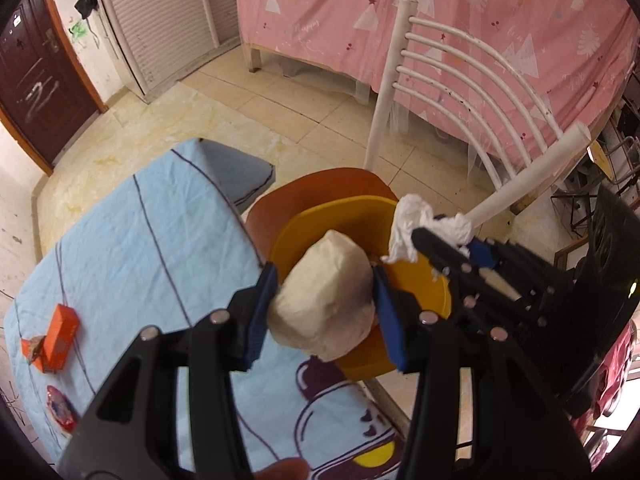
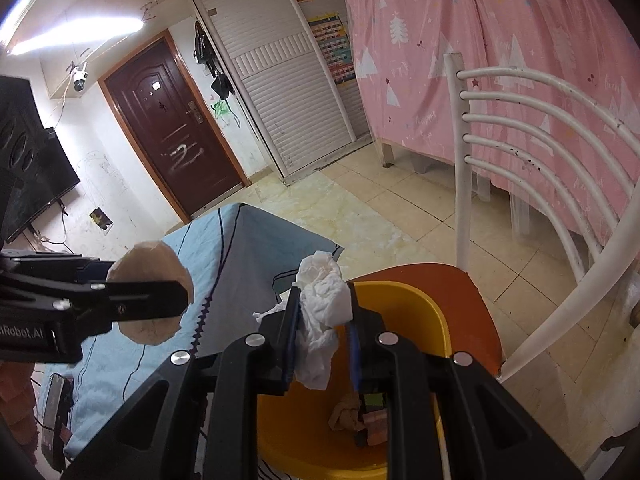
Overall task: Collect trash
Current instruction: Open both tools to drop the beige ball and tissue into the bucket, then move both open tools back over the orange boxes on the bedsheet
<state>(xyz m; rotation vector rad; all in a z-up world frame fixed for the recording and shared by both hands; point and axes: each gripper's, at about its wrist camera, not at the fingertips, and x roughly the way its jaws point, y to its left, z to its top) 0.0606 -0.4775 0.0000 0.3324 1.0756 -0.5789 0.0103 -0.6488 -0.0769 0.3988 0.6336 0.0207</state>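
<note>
Right gripper [image 2: 324,312]: closed on a crumpled white tissue [image 2: 324,304], which is pinched between the blue-padded fingers [image 2: 355,360].
Yellow bin [image 2: 416,320]: seen below the tissue, set on an orange chair seat [image 2: 460,292]; brown and dark scraps are seen inside.
Left gripper [image 2: 160,300]: seen at the left edge, clamped on a tan paper wad [image 2: 152,262].
Worktop [image 2: 132,360]: covered by a light blue cloth.
Chair back [image 2: 540,152]: white curved bars, in front of a pink curtain [image 2: 500,40].

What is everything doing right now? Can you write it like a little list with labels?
left gripper: shut on beige paper ball
right gripper: shut on white tissue
yellow bin: on the orange chair seat, below both grippers
inside bin: some trash already
blue cloth: orange box lying on it
</note>
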